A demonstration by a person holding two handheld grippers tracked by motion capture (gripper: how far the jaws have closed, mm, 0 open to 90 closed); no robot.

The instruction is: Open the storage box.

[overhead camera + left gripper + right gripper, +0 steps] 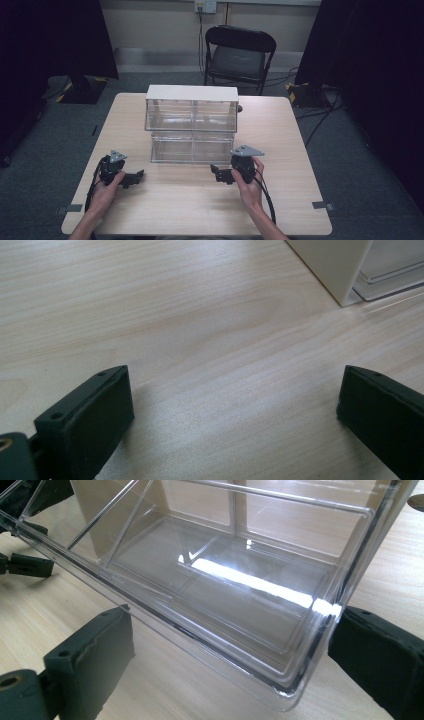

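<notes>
One light wooden table [280, 200] carries everything, its far edge facing a black folding chair [239, 52] on the grey floor. Near the middle of that far edge stands a clear plastic drawer cabinet [192, 120] with a white top, two tiers high, the lower tier stepping out toward the person's edge. In the right gripper view a clear drawer [240, 595] is drawn out of the cabinet over the table, and nothing lies inside it. Toward the near left corner the left gripper [134, 178] rests in the person's left hand [106, 192], its jaws spread wide over bare wood with nothing between them; the cabinet's white corner sits just beyond it in the left gripper view. Nearer the middle of the near edge, the right gripper [216, 172] sits in the right hand [248, 182], just before the cabinet's lower right front. Its jaws stand apart, one on each side of the drawer's front corner, and the pads do not visibly press on the plastic.
</notes>
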